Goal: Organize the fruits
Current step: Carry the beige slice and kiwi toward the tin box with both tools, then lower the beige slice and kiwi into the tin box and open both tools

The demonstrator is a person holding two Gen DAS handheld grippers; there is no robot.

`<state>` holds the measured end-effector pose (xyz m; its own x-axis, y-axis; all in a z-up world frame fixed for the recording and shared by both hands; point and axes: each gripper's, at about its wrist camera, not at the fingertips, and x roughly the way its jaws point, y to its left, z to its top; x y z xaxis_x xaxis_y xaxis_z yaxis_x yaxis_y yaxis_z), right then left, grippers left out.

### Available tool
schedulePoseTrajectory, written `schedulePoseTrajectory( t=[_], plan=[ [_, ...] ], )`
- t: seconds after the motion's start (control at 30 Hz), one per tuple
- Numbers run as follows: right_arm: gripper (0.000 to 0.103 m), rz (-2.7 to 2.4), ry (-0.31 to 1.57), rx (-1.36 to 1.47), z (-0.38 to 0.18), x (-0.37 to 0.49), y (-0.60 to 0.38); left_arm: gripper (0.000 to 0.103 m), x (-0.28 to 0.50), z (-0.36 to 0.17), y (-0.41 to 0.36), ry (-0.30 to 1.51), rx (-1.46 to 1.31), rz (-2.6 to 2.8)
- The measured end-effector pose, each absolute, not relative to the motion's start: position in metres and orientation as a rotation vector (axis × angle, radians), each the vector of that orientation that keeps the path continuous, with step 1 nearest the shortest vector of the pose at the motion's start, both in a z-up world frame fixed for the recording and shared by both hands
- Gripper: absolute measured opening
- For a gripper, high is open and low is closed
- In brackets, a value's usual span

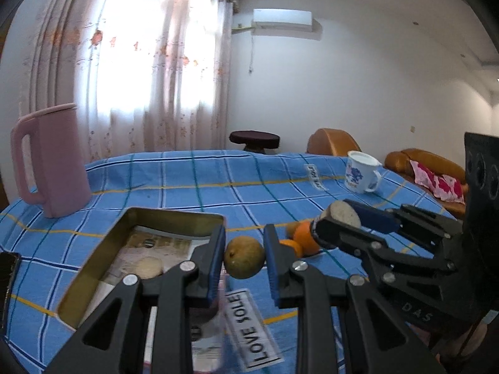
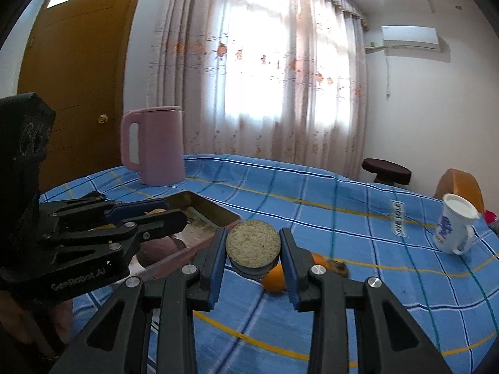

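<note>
Fruit is going into the open metal tin (image 1: 93,268), and we are holding a piece in each gripper. Our left gripper (image 1: 244,260) is closing its blue pads on a greenish-brown round fruit (image 1: 244,257), both pads touching its sides, so we are carrying it just ahead of the fingertips and just to the right of the tin's near corner. Our right gripper (image 2: 253,251) is pinching a flat, pale, disc-like piece (image 2: 252,243), cut face up; we cannot tell what kind of fruit it is. In the left wrist view the right gripper is coming in from the right, a little ahead of the left fingertips. Inside the tin, to the left of the left gripper, a pale round piece (image 1: 149,266) is already lying on the printed liner. Beyond and below the right gripper's fingers, oranges (image 2: 276,275) are waiting on the blue checked tablecloth (image 2: 358,249), with a small brown fruit (image 2: 338,268) beside them. We are judging this to be mid-transfer, with several pieces not yet sorted. Next, each gripper needs swinging left over the tin, lowering inside its walls and opening gently, one at a time so that the two are not crowding each other. The pink kettle (image 2: 156,146) and the enamel mug (image 2: 453,229) are standing well clear.
</note>
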<state>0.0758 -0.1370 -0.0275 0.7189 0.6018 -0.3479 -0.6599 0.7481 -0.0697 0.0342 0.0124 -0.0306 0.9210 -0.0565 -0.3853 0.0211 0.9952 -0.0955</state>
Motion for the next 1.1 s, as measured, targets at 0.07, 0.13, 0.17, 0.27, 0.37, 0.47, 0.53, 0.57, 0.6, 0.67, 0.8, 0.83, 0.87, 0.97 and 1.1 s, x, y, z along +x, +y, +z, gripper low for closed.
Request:
schedulePoseTrajectory(
  t=[0.07, 0.13, 0.17, 0.27, 0.37, 0.47, 0.53, 0.57, 0.6, 0.67, 0.8, 0.83, 0.87, 0.97, 1.1],
  plan=[
    [0.035, 0.719, 0.314, -0.202, -0.026, 0.074, -0.129, 0.026, 0.034, -0.03, 0.026, 0.401, -0.105, -0.018],
    [0.035, 0.744, 0.315, -0.208, -0.024, 0.073, -0.118, 0.026, 0.033, -0.03, 0.038, 0.402, -0.119, 0.005],
    [0.035, 0.764, 0.316, -0.216, -0.023, 0.071, -0.108, 0.026, 0.032, -0.03, 0.045, 0.404, -0.127, 0.016],
    [0.035, 0.798, 0.317, -0.234, -0.024, 0.067, -0.09, 0.026, 0.03, -0.029, 0.067, 0.406, -0.152, 0.057],
    [0.035, 0.818, 0.32, -0.246, -0.025, 0.065, -0.079, 0.026, 0.029, -0.029, 0.089, 0.414, -0.172, 0.096],
    [0.035, 0.855, 0.325, -0.262, -0.026, 0.06, -0.062, 0.026, 0.028, -0.032, 0.103, 0.431, -0.185, 0.119],
    [0.035, 0.887, 0.33, -0.287, -0.028, 0.054, -0.046, 0.026, 0.027, -0.036, 0.113, 0.444, -0.196, 0.133],
    [0.035, 0.9, 0.338, -0.297, -0.029, 0.053, -0.039, 0.026, 0.027, -0.038, 0.116, 0.451, -0.201, 0.135],
    [0.035, 0.909, 0.345, -0.304, -0.031, 0.052, -0.033, 0.026, 0.027, -0.04, 0.12, 0.458, -0.21, 0.135],
    [0.035, 0.923, 0.353, -0.316, -0.033, 0.05, -0.026, 0.026, 0.028, -0.044, 0.127, 0.474, -0.231, 0.133],
    [0.035, 0.961, 0.372, -0.351, -0.042, 0.044, -0.006, 0.026, 0.027, -0.049, 0.139, 0.49, -0.256, 0.14],
    [0.035, 0.981, 0.391, -0.368, -0.048, 0.041, 0.001, 0.026, 0.026, -0.05, 0.141, 0.491, -0.259, 0.146],
    [0.035, 0.992, 0.418, -0.383, -0.053, 0.041, 0.005, 0.026, 0.025, -0.051, 0.143, 0.492, -0.262, 0.15],
    [0.035, 0.981, 0.462, -0.406, -0.062, 0.046, 0.011, 0.026, 0.025, -0.054, 0.147, 0.5, -0.268, 0.157],
    [0.035, 0.977, 0.494, -0.411, -0.063, 0.058, 0.012, 0.026, 0.029, -0.058, 0.143, 0.521, -0.259, 0.144]
  ],
)
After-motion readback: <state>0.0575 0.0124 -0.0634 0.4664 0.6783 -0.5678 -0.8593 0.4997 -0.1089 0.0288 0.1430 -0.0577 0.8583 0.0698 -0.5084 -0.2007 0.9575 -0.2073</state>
